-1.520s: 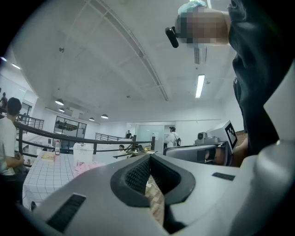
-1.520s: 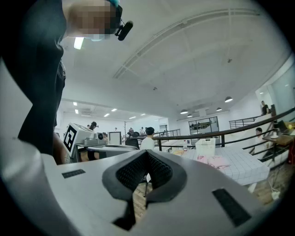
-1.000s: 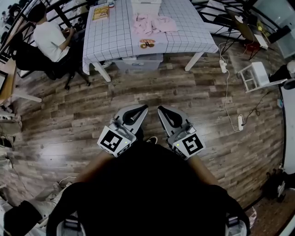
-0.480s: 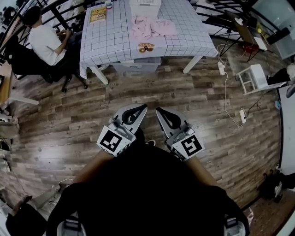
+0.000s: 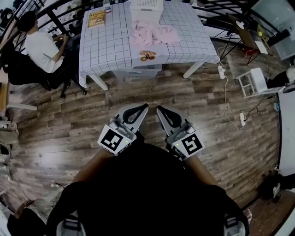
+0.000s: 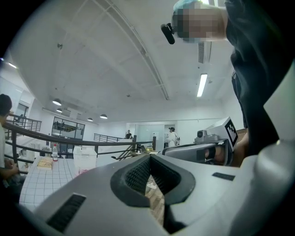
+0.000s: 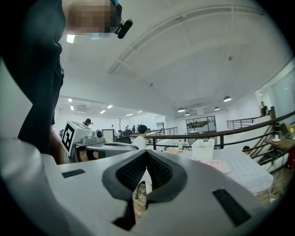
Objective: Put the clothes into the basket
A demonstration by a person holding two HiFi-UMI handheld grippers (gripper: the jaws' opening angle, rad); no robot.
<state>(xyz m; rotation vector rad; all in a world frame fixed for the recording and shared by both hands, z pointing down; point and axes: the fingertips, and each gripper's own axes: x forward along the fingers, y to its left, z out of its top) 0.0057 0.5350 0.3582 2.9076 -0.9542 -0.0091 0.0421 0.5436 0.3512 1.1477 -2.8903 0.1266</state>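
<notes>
1 crumpled pink clothes pile (image 5: 154,35) (grid-cloth tbl (image 5: 110,42)).

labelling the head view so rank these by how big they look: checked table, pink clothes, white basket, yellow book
1. checked table
2. pink clothes
3. white basket and yellow book: they look about alike, and the basket is cut off by the top edge, so no ranking.

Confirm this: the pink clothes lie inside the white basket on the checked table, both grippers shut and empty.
No. Head view: the pink clothes lie on the checked table before the white basket, not inside. Left gripper and right gripper are shut, empty.
</notes>
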